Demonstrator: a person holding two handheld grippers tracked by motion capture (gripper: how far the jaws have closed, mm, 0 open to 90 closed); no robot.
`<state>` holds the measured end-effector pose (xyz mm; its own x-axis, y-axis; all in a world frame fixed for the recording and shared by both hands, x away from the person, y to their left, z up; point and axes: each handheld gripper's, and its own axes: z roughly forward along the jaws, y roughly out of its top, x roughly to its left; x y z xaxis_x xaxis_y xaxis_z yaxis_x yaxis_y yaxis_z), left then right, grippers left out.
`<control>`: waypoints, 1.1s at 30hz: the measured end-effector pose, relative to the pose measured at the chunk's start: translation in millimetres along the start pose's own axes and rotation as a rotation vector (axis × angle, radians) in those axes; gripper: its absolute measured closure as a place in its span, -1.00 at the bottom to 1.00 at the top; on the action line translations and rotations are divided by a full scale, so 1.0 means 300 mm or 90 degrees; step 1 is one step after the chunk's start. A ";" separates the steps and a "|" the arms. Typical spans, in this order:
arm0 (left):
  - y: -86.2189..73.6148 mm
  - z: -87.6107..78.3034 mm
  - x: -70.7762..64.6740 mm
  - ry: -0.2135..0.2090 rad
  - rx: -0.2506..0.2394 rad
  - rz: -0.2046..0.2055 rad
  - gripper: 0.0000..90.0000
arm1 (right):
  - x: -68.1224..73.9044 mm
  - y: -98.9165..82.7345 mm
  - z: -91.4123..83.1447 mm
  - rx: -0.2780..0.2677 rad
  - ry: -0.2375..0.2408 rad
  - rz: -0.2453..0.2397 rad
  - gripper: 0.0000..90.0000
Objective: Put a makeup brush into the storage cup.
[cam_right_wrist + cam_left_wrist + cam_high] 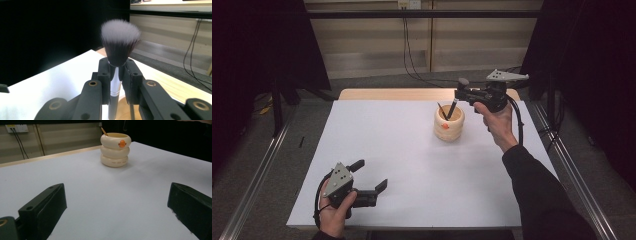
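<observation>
A cream holder (pixel 449 125) shaped like stacked rings, with an orange mark, stands on the white table (pixel 402 165) at the back right; it shows too in the left gripper view (pixel 115 150). A thin stick (pixel 441 110) leans inside it. My right gripper (pixel 460 92) hovers above the holder, shut on a makeup brush (pixel 119 47) with a dark fluffy head, bristles up and silver ferrule (pixel 114 83) between the jaws. The brush's black handle (pixel 452 109) points down into the holder. My left gripper (pixel 371 175) rests open near the table's front left with nothing between its jaws.
Metal rails (pixel 257 175) run along both sides of the table. Black cables (pixel 409 55) hang down the back wall. A wooden strip (pixel 387 94) edges the table's far side. Dark curtains close off left and right.
</observation>
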<state>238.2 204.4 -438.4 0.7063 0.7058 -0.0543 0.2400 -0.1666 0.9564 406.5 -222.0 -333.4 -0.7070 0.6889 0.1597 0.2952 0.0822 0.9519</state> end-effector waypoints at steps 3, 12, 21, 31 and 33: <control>0.000 -0.001 0.002 0.001 0.000 0.003 -0.95 | -0.012 -0.006 0.012 0.007 -0.013 0.000 0.72; 0.000 0.000 0.002 -0.001 -0.002 0.004 -0.96 | -0.047 -0.028 0.028 0.019 -0.028 0.001 0.72; -0.002 0.000 0.010 0.004 -0.003 0.008 -0.95 | -0.066 -0.052 0.042 0.034 -0.041 0.005 0.72; -0.003 -0.002 0.010 0.005 -0.007 0.010 -0.95 | -0.076 -0.105 0.062 0.048 -0.049 0.013 0.72; -0.003 -0.002 0.012 0.003 -0.006 0.009 -0.96 | -0.079 -0.115 0.062 0.052 -0.050 0.017 0.72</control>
<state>240.0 207.5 -439.4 0.7061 0.7071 -0.0388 0.2230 -0.1700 0.9599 425.0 -227.9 -374.9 -0.6468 0.7455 0.1607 0.3666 0.1191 0.9227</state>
